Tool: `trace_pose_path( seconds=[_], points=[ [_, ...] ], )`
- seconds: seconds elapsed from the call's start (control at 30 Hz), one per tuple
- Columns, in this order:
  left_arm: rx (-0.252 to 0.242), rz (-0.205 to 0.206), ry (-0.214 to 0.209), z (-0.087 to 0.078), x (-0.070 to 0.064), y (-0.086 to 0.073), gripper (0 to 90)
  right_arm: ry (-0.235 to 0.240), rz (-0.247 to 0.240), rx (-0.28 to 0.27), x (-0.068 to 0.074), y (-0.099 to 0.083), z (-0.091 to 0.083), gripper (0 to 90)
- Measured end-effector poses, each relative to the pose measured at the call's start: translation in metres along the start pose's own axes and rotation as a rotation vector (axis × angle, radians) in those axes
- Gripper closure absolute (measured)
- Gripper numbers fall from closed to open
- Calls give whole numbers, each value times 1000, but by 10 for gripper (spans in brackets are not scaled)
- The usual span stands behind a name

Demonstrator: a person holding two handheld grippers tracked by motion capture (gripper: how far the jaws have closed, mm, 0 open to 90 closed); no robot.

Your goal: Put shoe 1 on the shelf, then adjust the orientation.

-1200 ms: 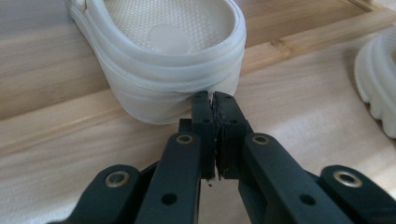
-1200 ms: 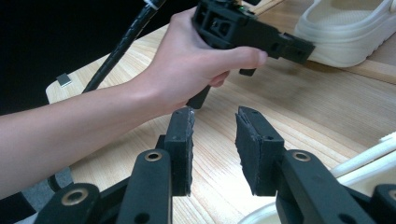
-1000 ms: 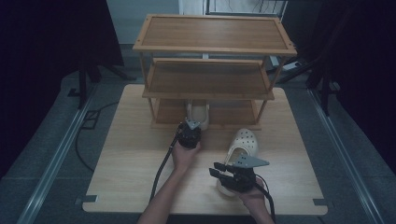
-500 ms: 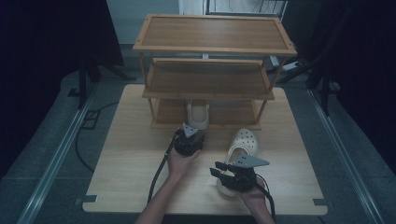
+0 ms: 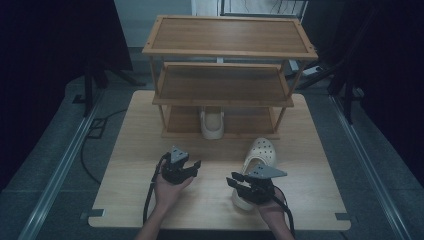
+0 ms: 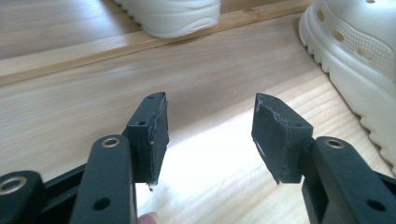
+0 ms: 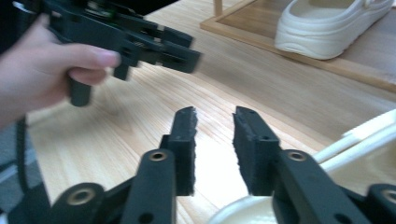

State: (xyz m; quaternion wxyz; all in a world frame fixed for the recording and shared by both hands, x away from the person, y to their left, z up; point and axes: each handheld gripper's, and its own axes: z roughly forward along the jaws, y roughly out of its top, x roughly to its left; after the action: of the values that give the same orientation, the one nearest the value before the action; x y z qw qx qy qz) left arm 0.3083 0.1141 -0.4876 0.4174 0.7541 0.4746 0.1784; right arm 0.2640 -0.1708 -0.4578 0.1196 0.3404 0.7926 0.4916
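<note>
Pulled back from the rack, the left gripper is now held over the bare table, jaws wide and empty. One clog is left on the bottom shelf. The right gripper stays above the heel of the second clog, jaws narrowly parted, nothing clamped.

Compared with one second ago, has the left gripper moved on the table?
Yes. In the high view the left gripper has pulled back toward the person, away from the shoe on the bottom shelf of the rack, and its jaws are open.
</note>
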Motion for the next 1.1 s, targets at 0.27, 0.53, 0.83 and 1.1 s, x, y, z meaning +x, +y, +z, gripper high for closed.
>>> trace_pose_path(
  seconds=[0.27,0.53,0.83,1.1],
  points=[
    [-9,-9,-9,-28,6,-17,433,-62,-32,18,-4,-1,1,806],
    [-7,-10,-30,-39,11,-24,412,-94,-54,30,-9,0,-1,853],
    [-20,13,-45,-46,5,-20,401,-87,-74,40,-11,4,-3,855],
    [-50,9,-25,-47,5,-21,403,-78,-120,104,-5,5,12,900]
  ],
)
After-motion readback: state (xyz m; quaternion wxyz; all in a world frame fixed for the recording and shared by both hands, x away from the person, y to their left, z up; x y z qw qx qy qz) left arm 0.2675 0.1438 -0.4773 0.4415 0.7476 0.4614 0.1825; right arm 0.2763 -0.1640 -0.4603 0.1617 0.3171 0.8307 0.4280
